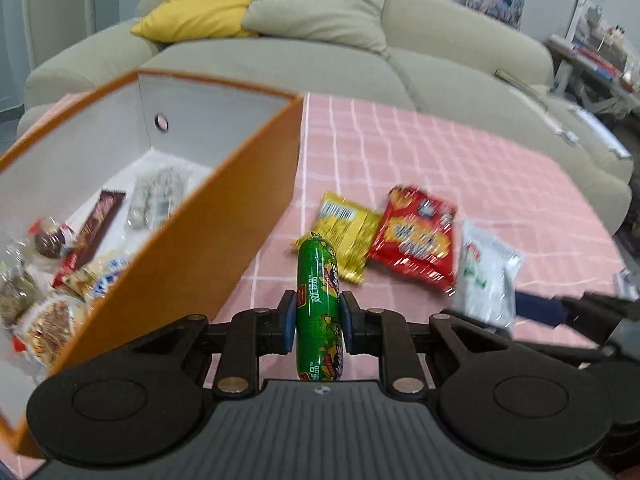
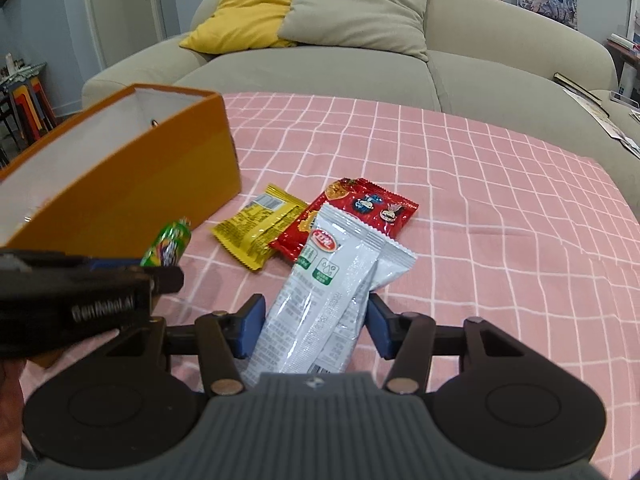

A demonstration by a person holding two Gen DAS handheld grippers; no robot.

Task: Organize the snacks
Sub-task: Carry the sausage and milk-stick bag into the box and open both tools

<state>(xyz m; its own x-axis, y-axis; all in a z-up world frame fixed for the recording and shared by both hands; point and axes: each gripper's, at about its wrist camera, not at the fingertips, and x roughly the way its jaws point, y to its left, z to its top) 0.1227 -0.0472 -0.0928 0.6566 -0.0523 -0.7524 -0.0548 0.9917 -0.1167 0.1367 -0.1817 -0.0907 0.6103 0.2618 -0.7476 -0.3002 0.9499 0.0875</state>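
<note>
room: beige sofa [image 2: 320,68] behind, with a yellow cushion [image 2: 248,16] and a grey-green cushion [image 2: 356,8] on it.
table: covered by a pink checked cloth [image 2: 500,208].
box: orange box [image 1: 224,220], open at the top and white inside, on the left part of the table; several wrapped snacks [image 1: 96,224] lie on its floor.
left gripper [image 1: 319,316]: pinching a green sausage stick [image 1: 318,304] at about mid-length, blue pads pressed on both sides; the stick points away from the camera, just right of the box wall and clear of the cloth.
right gripper [image 2: 316,322]: pinching a white and silver packet [image 2: 320,300] by its near part, pads against both edges; the far end of the packet reaches over the red packet.
yellow packet [image 2: 256,228]: flat on the cloth near the box's corner.
red packet [image 2: 352,208]: flat on the cloth, touching the yellow one on its right.
grippers together: side by side, left one low in the right wrist view.
</note>
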